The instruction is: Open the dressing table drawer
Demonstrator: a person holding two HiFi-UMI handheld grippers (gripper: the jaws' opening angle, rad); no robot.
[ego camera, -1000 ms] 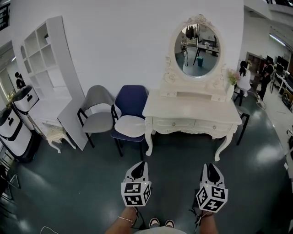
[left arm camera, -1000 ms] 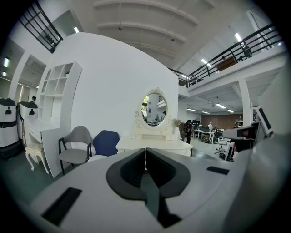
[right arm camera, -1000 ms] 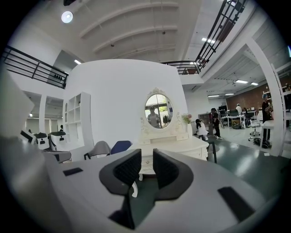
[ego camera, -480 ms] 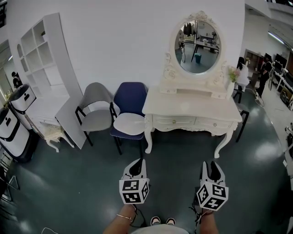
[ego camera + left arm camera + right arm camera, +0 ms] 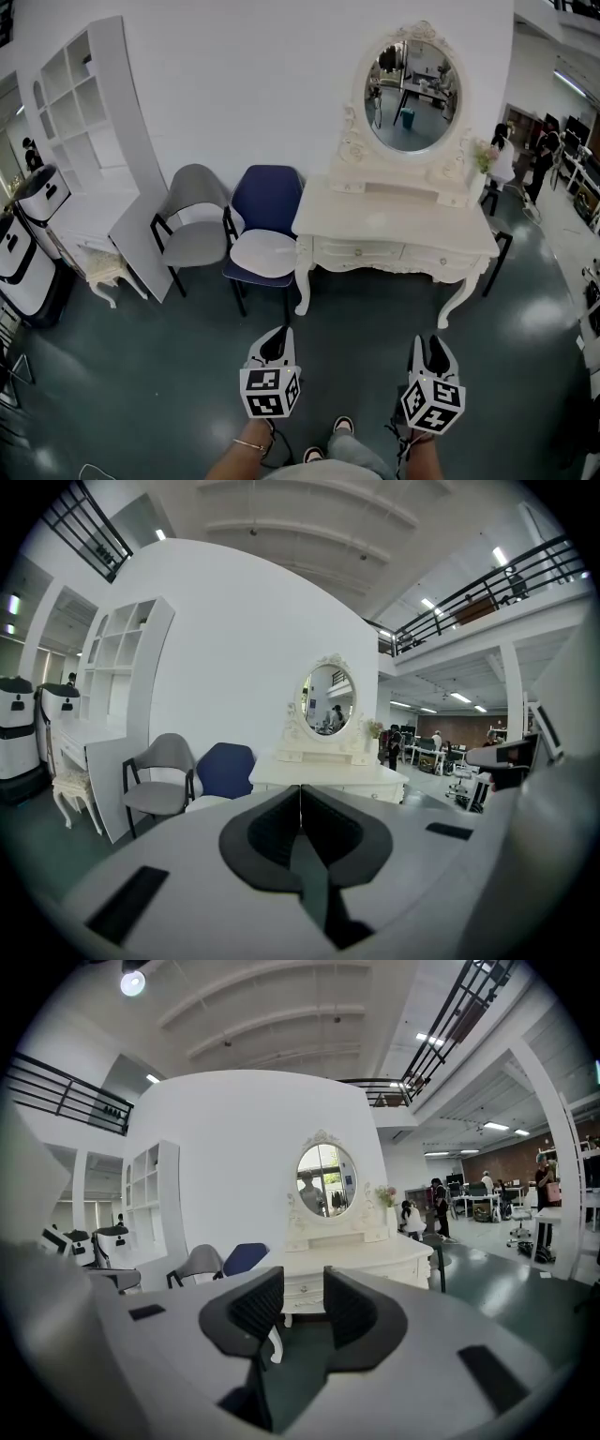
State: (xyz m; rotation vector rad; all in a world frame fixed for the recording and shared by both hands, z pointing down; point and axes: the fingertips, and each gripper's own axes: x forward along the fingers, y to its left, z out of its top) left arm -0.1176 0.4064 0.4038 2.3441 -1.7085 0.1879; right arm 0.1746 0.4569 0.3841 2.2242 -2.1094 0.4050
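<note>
The white dressing table (image 5: 394, 223) with its oval mirror (image 5: 412, 84) stands against the wall, a good step ahead of both grippers. Two drawers sit in its front, the left drawer (image 5: 356, 251) and the right drawer (image 5: 439, 260), both closed. My left gripper (image 5: 277, 335) hovers over the floor with its pads (image 5: 281, 832) pressed together on nothing. My right gripper (image 5: 434, 343) stands open; its jaws have just been opening wide, then easing in slightly, with nothing between them. In the right gripper view the table front (image 5: 352, 1274) shows beyond the right gripper (image 5: 303, 1299).
A blue chair (image 5: 265, 225) and a grey chair (image 5: 192, 230) stand left of the table. A white shelf unit (image 5: 89, 141) leans at the far left. People (image 5: 497, 155) stand at the far right. Dark green floor (image 5: 375, 319) lies between me and the table.
The person has stepped forward, with one foot now ahead of the other. Both grippers have sunk a little in the head view, and the furniture sits slightly nearer.
</note>
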